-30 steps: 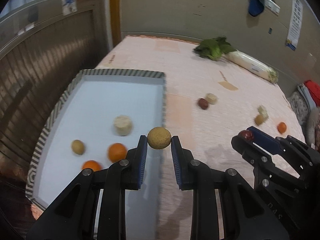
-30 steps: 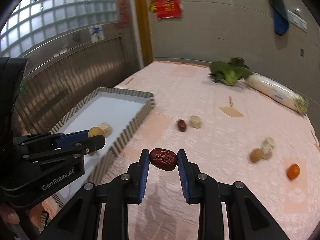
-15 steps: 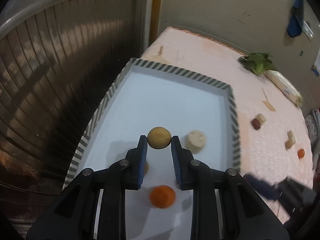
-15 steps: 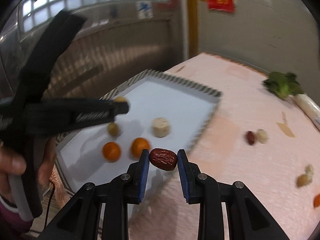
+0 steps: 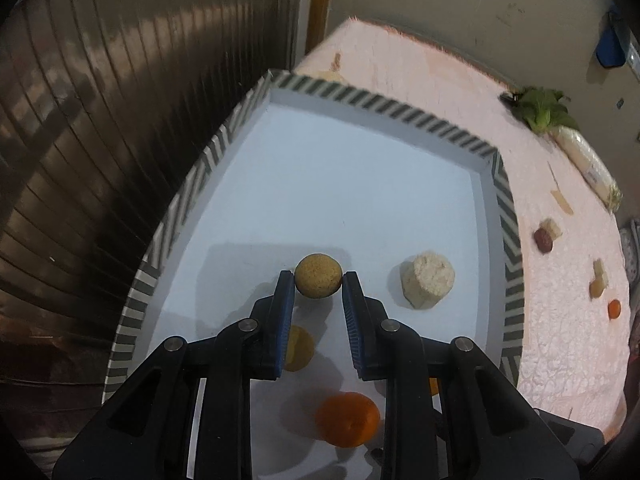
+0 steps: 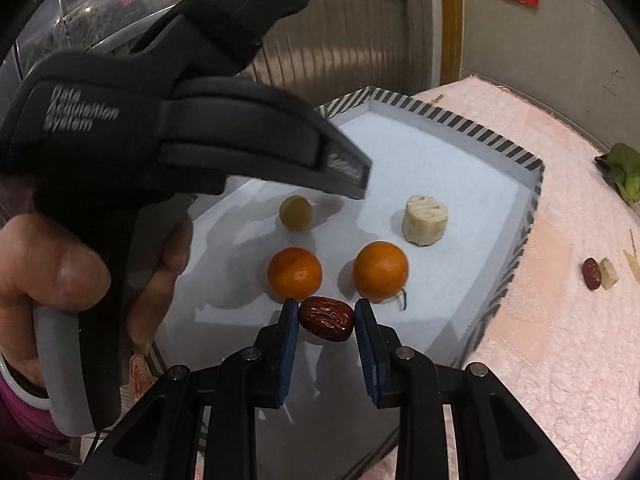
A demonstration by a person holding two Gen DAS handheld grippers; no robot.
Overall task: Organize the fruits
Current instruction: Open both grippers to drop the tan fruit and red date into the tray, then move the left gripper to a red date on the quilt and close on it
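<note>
My left gripper [image 5: 318,282] is shut on a round tan fruit [image 5: 318,276], held above the white floor of the striped-rimmed tray [image 5: 362,101]. My right gripper [image 6: 327,317] is shut on a dark red jujube [image 6: 327,319] over the tray's near side. In the tray lie two oranges [image 6: 294,272] [image 6: 380,267], a small yellowish fruit [image 6: 295,212] and a pale banana chunk [image 6: 424,220]. In the left wrist view one orange [image 5: 347,419] and the banana chunk [image 5: 428,279] show below the fingers. The left gripper's body [image 6: 192,136] fills the upper left of the right wrist view.
On the pink cloth [image 5: 560,320] right of the tray lie a jujube [image 5: 543,239] beside a pale piece, another pale piece, and a small orange [image 5: 614,309]. Leafy greens [image 5: 542,110] and a white radish [image 5: 588,164] lie at the far right. A dark slatted wall [image 5: 80,140] borders the left.
Both grippers have swung left from the cloth to over the tray and sunk toward it, each still holding its fruit. The left gripper now crowds the right wrist view.
</note>
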